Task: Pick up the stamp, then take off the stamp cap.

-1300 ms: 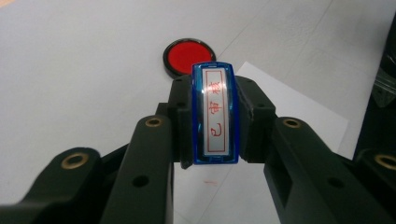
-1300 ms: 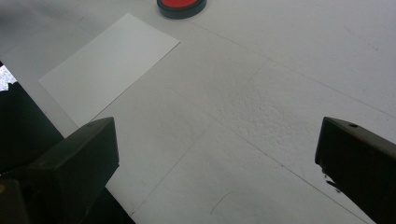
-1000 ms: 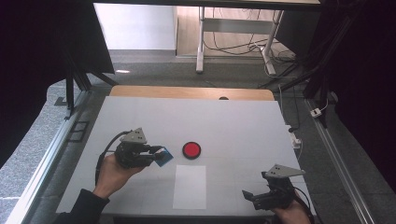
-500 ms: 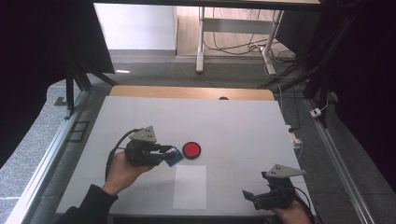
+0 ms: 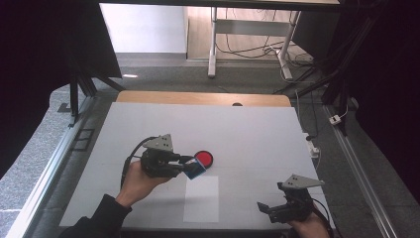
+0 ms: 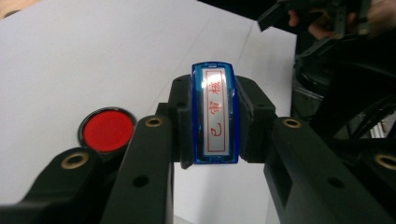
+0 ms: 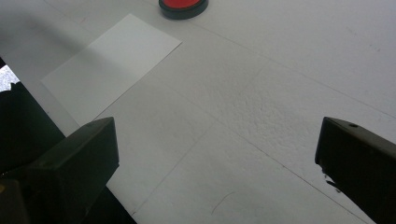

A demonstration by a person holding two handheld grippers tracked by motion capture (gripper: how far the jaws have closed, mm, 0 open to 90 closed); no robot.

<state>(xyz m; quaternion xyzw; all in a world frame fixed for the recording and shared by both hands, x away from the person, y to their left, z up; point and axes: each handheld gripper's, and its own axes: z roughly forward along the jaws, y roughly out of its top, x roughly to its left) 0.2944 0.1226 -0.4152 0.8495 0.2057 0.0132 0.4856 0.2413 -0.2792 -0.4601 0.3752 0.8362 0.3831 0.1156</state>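
My left gripper [image 5: 193, 168] is shut on a blue stamp [image 5: 194, 168], held just left of a round red ink pad [image 5: 204, 158] on the white table. Seen from the left gripper view, the stamp [image 6: 215, 113] sits upright between the jaws, its label with red characters facing the camera, and the ink pad [image 6: 107, 130] lies low at the left. A white sheet of paper [image 5: 201, 198] lies in front of the pad. My right gripper [image 5: 274, 210] rests at the table's near right edge, jaws wide open and empty. The right gripper view shows the paper [image 7: 111, 61] and the ink pad [image 7: 183, 6] ahead.
The white table [image 5: 257, 139] has a wooden strip [image 5: 203, 98] along its far edge. Black frame rails run down both sides, and cables lie on the floor beyond the far edge.
My left gripper has carried the blue stamp to the right and slightly up, closing in on the red ink pad. The right gripper has stayed put.
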